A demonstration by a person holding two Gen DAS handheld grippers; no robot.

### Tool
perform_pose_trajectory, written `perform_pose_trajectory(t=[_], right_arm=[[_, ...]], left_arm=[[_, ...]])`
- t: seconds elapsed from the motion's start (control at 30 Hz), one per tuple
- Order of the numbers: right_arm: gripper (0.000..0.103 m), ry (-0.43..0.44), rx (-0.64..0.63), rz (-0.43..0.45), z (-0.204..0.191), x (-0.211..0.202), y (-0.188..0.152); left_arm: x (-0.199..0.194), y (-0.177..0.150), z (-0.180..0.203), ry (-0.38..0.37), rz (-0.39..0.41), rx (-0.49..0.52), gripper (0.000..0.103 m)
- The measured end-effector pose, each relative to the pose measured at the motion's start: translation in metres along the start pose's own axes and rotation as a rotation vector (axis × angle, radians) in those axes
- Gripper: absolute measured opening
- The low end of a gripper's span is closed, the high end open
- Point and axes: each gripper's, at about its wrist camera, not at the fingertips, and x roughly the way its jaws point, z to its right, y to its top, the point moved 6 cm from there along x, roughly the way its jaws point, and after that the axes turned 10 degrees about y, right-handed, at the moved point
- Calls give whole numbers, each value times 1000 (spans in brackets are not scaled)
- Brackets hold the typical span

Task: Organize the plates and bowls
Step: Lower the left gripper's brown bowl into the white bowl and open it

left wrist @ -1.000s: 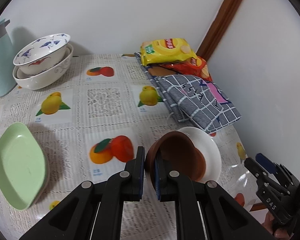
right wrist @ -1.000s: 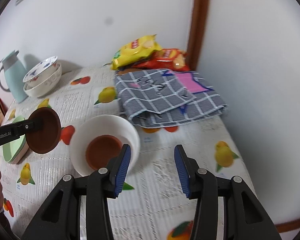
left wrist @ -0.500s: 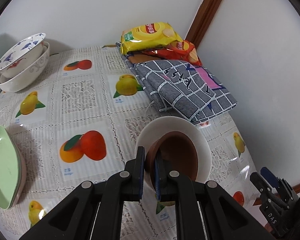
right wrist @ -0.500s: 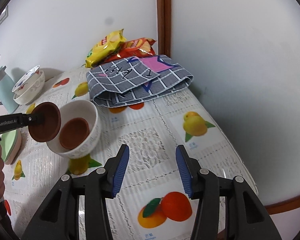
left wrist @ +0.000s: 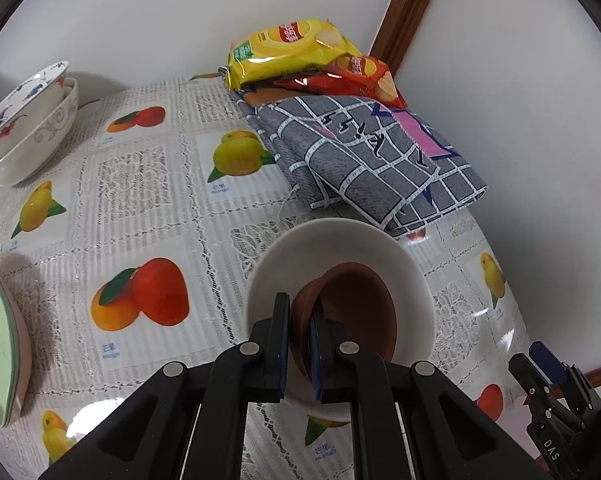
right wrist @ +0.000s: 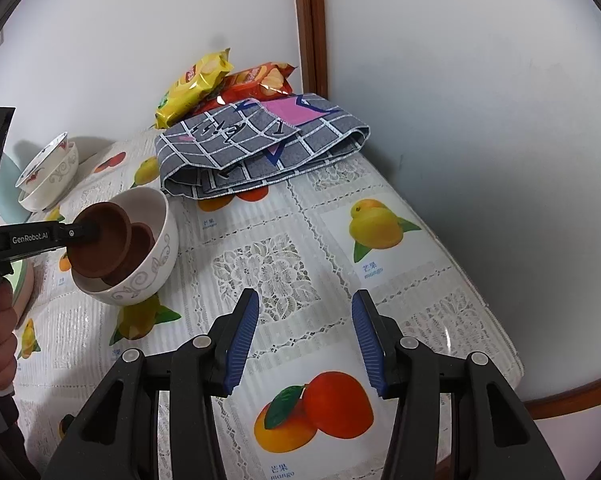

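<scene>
- Nearest, bottom of the right wrist view: the right gripper (right wrist: 304, 336) hangs over the fruit-print tablecloth (right wrist: 260, 264) with its jaws apart and nothing between them. I'd guess it's just waiting its turn.
- Left of the frame, the left gripper (right wrist: 85, 232) is clamped tight on the rim of a small brown bowl (right wrist: 100, 240), tilted over the white bowl (right wrist: 140, 272).
- Another brown bowl (right wrist: 142, 246) already sits inside the white one, so this looks like nesting the pair.
- Further back: the folded checked cloth (right wrist: 260, 148), then the chip bags (right wrist: 196, 84) by the wall.
- Upper left, two patterned bowls (right wrist: 48, 176) sit stacked, presumably already sorted.
</scene>
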Motion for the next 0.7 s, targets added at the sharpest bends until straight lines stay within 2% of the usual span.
perform_pose_trajectory(t=[0.3, 0.7], right_arm=[[48, 17, 22, -23, 1, 9, -10], [48, 37, 59, -43, 3, 12, -23]], left_arm=[[12, 0, 3, -15, -14, -3, 9], [13, -1, 7, -18, 5, 29, 10]])
